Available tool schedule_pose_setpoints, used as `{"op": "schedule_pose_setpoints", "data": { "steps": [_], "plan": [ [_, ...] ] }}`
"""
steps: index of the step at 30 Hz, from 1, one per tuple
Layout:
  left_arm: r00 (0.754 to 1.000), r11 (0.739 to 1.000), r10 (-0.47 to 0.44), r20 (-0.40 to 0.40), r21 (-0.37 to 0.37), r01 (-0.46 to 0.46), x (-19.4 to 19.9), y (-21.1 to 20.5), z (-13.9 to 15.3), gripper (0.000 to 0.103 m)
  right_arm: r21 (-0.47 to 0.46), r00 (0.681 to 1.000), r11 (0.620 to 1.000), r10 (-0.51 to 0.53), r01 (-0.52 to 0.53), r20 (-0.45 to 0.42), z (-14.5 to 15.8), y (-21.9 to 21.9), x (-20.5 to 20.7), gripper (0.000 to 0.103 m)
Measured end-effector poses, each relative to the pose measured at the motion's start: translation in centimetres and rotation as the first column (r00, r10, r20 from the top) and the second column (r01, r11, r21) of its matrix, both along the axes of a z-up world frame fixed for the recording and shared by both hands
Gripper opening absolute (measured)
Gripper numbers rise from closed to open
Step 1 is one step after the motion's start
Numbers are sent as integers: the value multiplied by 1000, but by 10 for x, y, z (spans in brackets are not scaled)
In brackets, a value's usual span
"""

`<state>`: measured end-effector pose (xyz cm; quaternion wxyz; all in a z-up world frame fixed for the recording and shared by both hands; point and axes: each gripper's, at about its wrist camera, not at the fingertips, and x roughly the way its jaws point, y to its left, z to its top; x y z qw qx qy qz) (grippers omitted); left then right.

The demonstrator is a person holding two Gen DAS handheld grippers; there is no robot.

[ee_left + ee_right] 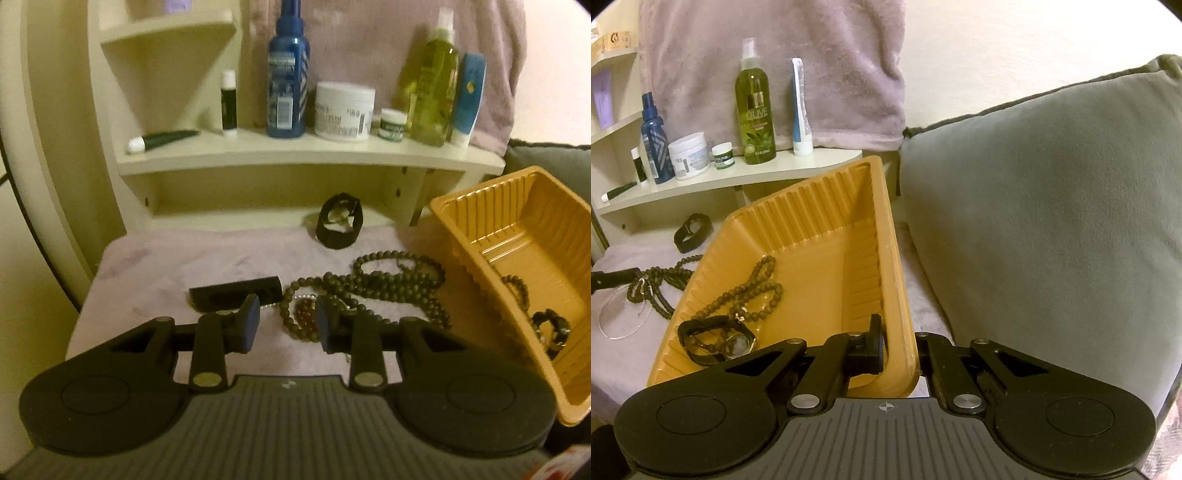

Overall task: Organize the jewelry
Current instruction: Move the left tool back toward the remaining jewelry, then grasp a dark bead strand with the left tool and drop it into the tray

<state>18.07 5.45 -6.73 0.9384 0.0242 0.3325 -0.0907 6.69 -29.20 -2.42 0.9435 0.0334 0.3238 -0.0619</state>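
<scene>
An orange plastic tray is tilted up on the pink cloth, and my right gripper is shut on its near right wall. Inside lie a brown bead necklace and a black-strapped watch. My left gripper hangs open low over the cloth, left of the tray. A small red bead bracelet shows in the gap between its fingers, untouched. A long dark bead necklace is heaped just beyond. A flat black piece lies to the left and a black band farther back.
A cream shelf behind holds a blue bottle, a white jar, a green oil bottle and tubes. A grey cushion stands right of the tray. A thin silver chain lies on the cloth.
</scene>
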Motion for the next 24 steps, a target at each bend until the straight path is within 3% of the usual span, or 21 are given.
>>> {"op": "schedule_pose_setpoints", "data": {
  "steps": [8, 15, 17, 24],
  "plan": [
    [999, 1000, 0, -50, 4, 0, 19, -3, -20, 28, -2, 1000, 1000, -5, 5, -14, -2, -2, 2, 5],
    [997, 1000, 3, -81, -16, -4, 27, -1, -30, 18, -3, 1000, 1000, -7, 7, -20, -2, -2, 5, 5],
    [996, 1000, -3, -90, -12, 2, 29, -1, -29, 7, -3, 1000, 1000, -7, 6, -19, -2, -3, 5, 5],
    [998, 999, -27, -54, 16, 28, 18, 2, -13, 4, -3, 1000, 1000, -4, 4, -15, -2, -2, 5, 5]
  ]
}}
